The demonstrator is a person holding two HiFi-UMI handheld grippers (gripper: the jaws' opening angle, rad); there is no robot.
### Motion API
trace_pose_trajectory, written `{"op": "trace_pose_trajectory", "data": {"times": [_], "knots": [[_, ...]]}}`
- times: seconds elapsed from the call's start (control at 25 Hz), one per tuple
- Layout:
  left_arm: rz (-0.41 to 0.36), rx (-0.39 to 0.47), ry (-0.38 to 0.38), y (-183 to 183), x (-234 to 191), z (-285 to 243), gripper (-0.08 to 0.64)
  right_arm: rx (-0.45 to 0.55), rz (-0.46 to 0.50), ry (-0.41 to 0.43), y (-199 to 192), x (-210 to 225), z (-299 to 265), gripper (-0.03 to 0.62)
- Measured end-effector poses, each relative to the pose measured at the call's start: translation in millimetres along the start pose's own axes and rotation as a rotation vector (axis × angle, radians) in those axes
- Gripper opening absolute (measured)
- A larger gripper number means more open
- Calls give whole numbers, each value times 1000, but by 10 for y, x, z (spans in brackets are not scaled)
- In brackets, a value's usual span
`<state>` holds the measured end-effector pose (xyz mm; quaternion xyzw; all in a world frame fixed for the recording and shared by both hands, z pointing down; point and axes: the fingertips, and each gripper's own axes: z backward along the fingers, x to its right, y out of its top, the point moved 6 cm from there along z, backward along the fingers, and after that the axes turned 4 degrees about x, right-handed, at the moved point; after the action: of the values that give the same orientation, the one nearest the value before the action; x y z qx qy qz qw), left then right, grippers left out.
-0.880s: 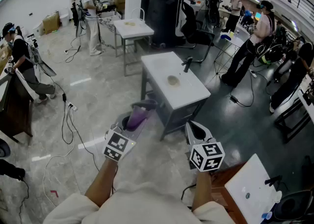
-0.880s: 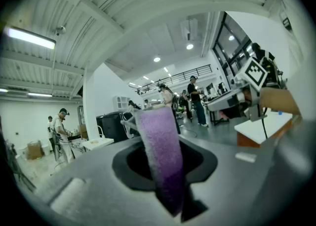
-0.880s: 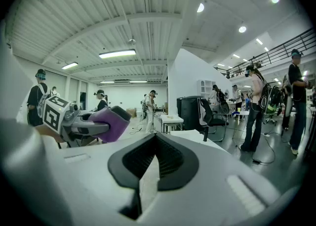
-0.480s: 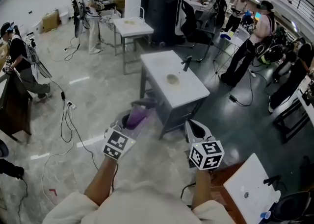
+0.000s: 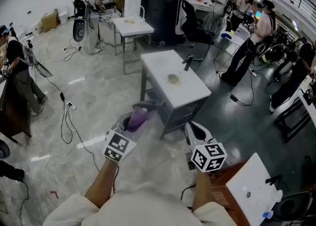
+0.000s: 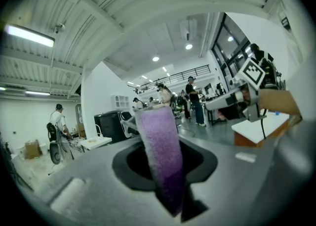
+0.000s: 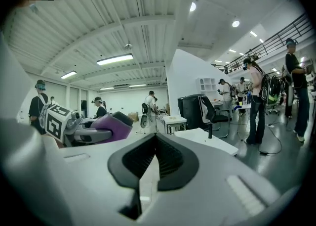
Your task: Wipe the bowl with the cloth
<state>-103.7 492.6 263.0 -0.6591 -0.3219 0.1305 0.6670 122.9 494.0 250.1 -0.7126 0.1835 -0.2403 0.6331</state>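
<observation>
Wide hall with a glossy grey stone floor [image 5: 98, 91], people at work around its edges. Out ahead, in the middle, a white-topped bench on grey metal legs [image 5: 157, 67], set cornerwise, one corner pointing near. On its top, a small pale shallow bowl [image 5: 174, 79], about the middle, clear of every edge. Just beyond it, toward the far right edge, a small black upright object [image 5: 188, 65].

Left of the bench, a broad open stretch of floor, crossed only by loose black cables [image 5: 65, 121] at the far left. Right of it, a darker aisle with a standing person [image 5: 249, 49] on its far side. At the near right, the corner of a second white top with a brown side [image 5: 252, 188], close beside the right arm.

Left gripper [image 5: 142, 107] about level above the floor, pinching a purple fuzzy cloth [image 6: 160, 151], the strip standing up between the pressed jaws. Right gripper [image 5: 193, 127] alongside, apart from the left, jaws pressed together with nothing between them. Bowl well apart from both, bare floor and the bench's near corner in between.
</observation>
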Motion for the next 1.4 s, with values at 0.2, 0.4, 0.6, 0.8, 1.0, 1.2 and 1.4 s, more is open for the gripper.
{"op": "trace_pose_trajectory", "data": {"times": [0.2, 0.4, 0.6, 0.8, 1.0, 1.2, 1.4], "knots": [[7, -9, -22, -82, -49, 164, 101, -17, -14, -14, -97, -210, -11, 5], [16, -25, -48, -214, -102, 367, 101, -4, -17, -39, -166, -485, -14, 5], [27, -28, -58, -329, -220, 474, 101, -21, -45, -16, -274, -637, -122, 5], [29, -30, -55, -414, -384, 468, 101, -41, -19, -2, -280, -696, -340, 5], [44, -47, -56, -563, -557, 231, 101, -46, -20, -3, -339, -513, -615, 5], [40, -55, -52, -680, -852, -223, 101, -53, -27, -9, -407, -125, -1055, 5], [35, -58, -35, -722, -1252, -863, 101, -51, -28, 46, -302, 354, -1671, 5]]}}
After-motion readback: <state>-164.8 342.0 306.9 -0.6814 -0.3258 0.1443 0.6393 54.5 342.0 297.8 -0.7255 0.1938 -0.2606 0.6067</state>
